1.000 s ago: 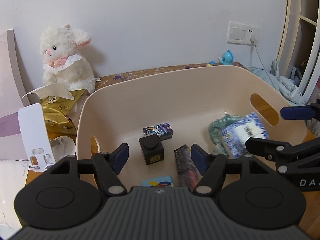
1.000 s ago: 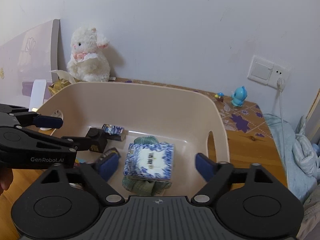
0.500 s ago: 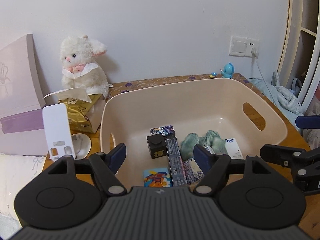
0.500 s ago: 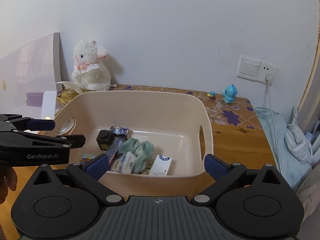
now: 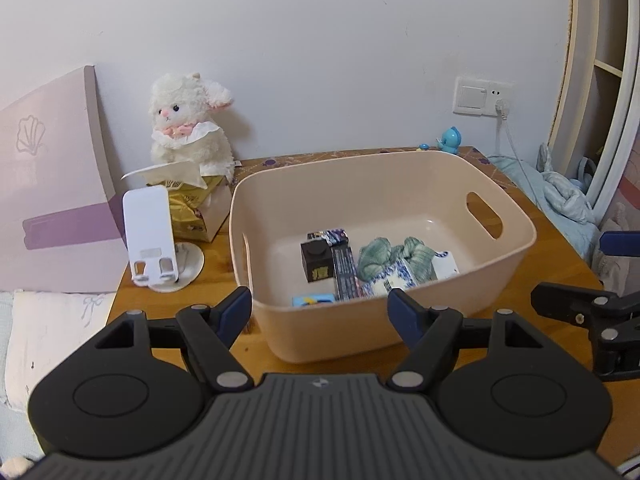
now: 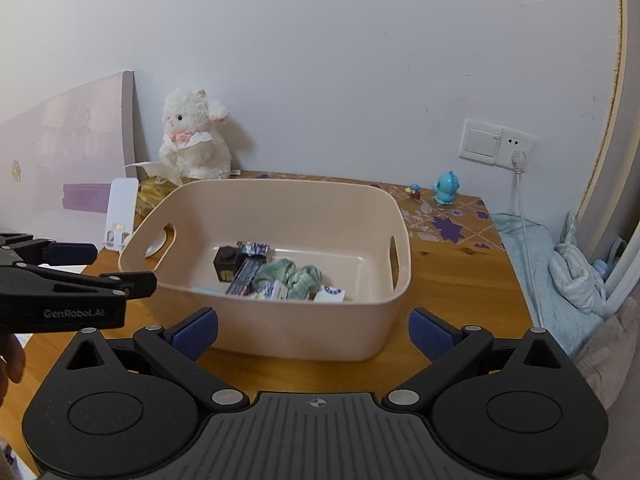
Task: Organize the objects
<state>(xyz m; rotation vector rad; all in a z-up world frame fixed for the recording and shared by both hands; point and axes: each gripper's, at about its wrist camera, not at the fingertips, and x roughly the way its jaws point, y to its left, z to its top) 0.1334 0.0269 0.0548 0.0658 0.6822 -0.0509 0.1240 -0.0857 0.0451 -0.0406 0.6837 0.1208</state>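
Observation:
A beige plastic bin (image 5: pixel 516 240) (image 6: pixel 384 208) stands on the wooden table. Inside lie a black cube (image 5: pixel 317 261) (image 6: pixel 228 263), a dark long box (image 5: pixel 344 268) (image 6: pixel 245 274), a green cloth (image 5: pixel 394 254) (image 6: pixel 292 274), a blue-and-white patterned pack (image 5: pixel 390 282) (image 6: pixel 272 291), a white card (image 5: pixel 446 264) (image 6: pixel 330 294) and a small blue card (image 5: pixel 313 300). My left gripper (image 5: pixel 320 310) is open and empty, in front of the bin's near wall. My right gripper (image 6: pixel 314 332) is open and empty, also in front of the bin.
A white plush lamb (image 5: pixel 188 128) (image 6: pixel 194 140) sits at the wall, by a gold tissue box (image 5: pixel 192 204) and a white phone stand (image 5: pixel 150 236). A blue toy (image 6: pixel 446 188) and a wall socket (image 6: pixel 500 144) are at the right. Bedding (image 6: pixel 568 276) lies beyond the table's right edge.
Both grippers have pulled back and up from inside the bin. The right gripper let go of the blue-and-white pack, which now lies in the bin on the green cloth.

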